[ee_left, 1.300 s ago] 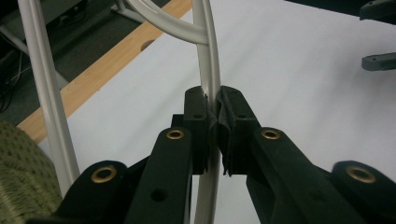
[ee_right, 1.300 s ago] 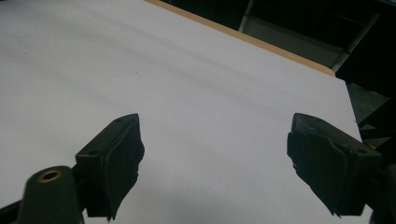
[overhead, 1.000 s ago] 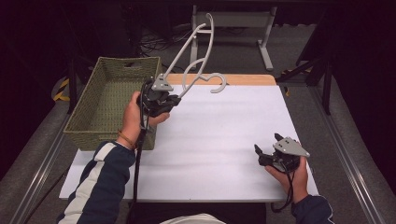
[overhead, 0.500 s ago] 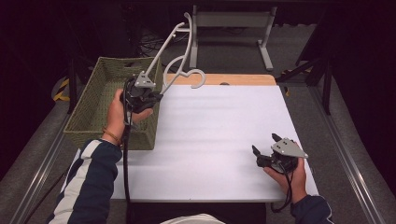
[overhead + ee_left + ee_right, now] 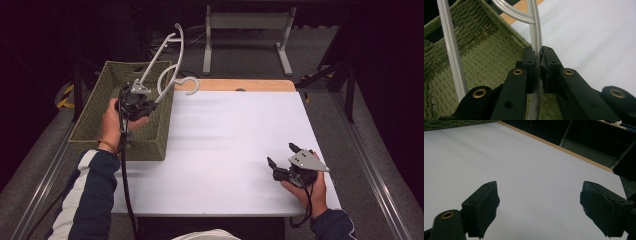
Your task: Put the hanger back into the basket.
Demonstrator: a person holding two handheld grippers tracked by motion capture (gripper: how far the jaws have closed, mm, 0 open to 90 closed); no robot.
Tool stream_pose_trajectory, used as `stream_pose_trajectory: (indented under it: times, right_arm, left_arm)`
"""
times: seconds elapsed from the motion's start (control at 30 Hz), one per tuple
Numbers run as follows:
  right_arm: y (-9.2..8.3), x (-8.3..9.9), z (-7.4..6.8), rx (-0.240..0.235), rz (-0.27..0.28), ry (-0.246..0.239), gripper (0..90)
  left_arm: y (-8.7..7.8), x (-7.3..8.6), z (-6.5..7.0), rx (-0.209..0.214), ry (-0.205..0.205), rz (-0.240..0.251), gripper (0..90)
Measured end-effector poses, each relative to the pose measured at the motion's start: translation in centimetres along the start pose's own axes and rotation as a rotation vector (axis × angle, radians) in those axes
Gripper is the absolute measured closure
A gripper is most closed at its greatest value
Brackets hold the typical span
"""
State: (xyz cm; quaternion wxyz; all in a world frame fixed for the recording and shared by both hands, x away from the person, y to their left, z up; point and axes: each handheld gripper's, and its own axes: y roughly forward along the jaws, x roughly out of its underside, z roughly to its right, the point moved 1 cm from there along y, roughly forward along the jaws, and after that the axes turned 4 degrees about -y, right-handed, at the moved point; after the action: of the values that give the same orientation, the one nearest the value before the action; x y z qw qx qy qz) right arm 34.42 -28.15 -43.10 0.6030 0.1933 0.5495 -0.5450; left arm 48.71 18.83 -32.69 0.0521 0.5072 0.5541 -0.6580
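Left hand-held gripper [image 5: 141, 98] clamps the white hanger [image 5: 167, 60] by one thin bar over the basket [image 5: 95, 107]. Right hand-held gripper [image 5: 284, 161] rests open on the bench [image 5: 225, 135]. Risk: hook snags the basket rim, hanger pivots. Versus earlier: hanger has shifted left, lower.

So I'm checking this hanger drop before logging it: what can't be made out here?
- High view: basket floor near the person, hidden by the left gripper and hand.
- Left gripper view: hanger hook and far end, cut off by the top edge.
- Right gripper view: basket, a strip at the top edge.
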Motion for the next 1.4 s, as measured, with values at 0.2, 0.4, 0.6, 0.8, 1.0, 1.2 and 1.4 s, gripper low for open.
stream_pose_trajectory:
  times: [0.2, 0.4, 0.6, 0.8, 1.0, 1.2, 1.4]
  right_arm:
    - [0.1, 0.0, 0.0, 0.001, -0.004, -0.002, 15.7]
    - [0.1, 0.1, -0.1, 0.004, -0.011, -0.005, 15.8]
    - [0.2, 0.1, -0.2, 0.001, -0.013, -0.005, 15.9]
    - [0.4, 0.1, -0.3, 0.000, -0.019, -0.011, 15.9]
    - [0.5, 0.1, -0.5, -0.002, -0.026, -0.014, 16.0]
    - [0.5, 0.1, -0.5, -0.004, -0.032, -0.016, 16.1]
    - [0.6, 0.1, -0.6, -0.011, -0.038, -0.024, 16.2]
  left_arm:
    - [0.6, 1.1, -1.4, -0.018, -0.013, -0.024, 82.4]
    - [1.1, 2.3, -3.0, -0.035, -0.033, -0.049, 82.4]
    - [1.5, 3.6, -4.4, -0.066, -0.067, -0.081, 82.4]
    - [1.1, 4.6, -5.5, -0.080, -0.082, -0.107, 82.3]
    - [1.1, 4.7, -5.7, -0.092, -0.074, -0.135, 82.2]
    - [1.1, 4.7, -5.9, -0.120, -0.056, -0.178, 81.9]
    - [0.7, 5.4, -6.5, -0.123, -0.079, -0.178, 81.4]
